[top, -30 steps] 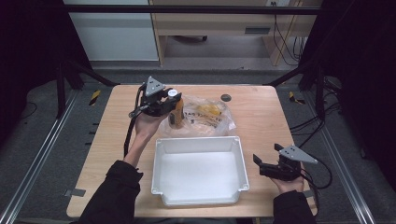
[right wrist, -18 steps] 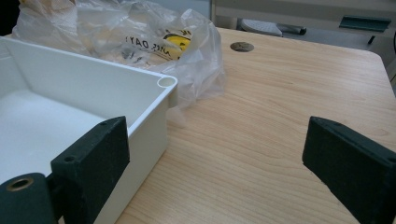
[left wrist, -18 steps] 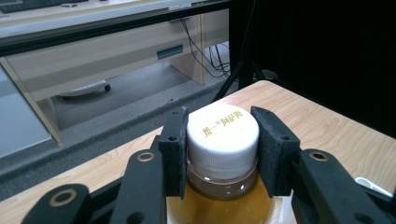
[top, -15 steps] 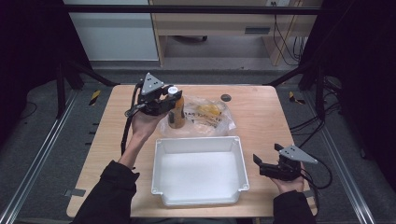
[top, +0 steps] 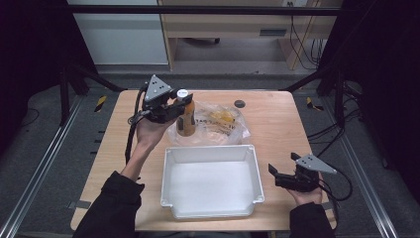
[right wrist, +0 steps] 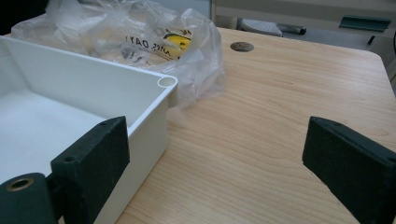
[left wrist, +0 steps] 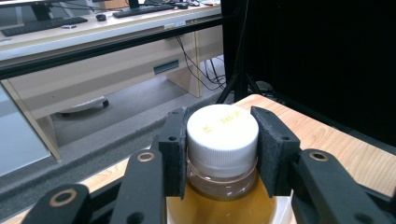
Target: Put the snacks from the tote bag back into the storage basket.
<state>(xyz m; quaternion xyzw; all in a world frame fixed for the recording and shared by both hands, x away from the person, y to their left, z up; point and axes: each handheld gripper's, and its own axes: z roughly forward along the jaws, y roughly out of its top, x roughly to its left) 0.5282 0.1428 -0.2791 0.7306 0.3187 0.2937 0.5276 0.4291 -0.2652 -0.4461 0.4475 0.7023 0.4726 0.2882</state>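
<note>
A small bottle (top: 185, 117) of amber liquid with a white cap (left wrist: 222, 132) hangs upright above the table's far left part, just left of a clear plastic bag (top: 216, 124). My left gripper (top: 179, 106) is shut on the bottle, its black pads (left wrist: 173, 150) pressing the cap and neck from both sides. A white rectangular tray (top: 211, 151) lies at the front middle and holds nothing. To its right, my right gripper (top: 273, 175) rests low near the table's front edge, its jaws wide apart with bare wood between them (right wrist: 224, 154).
The clear bag (right wrist: 154, 42) holds yellow items and lies against the tray's far rim (right wrist: 116, 74). A small dark round disc (top: 239, 103) sits on the wooden table (top: 277, 124) near its far edge. Dark metal frame posts stand around the table.
My left gripper has lifted the bottle and carried it slightly up and away from the table. The right gripper has stayed where it was.
</note>
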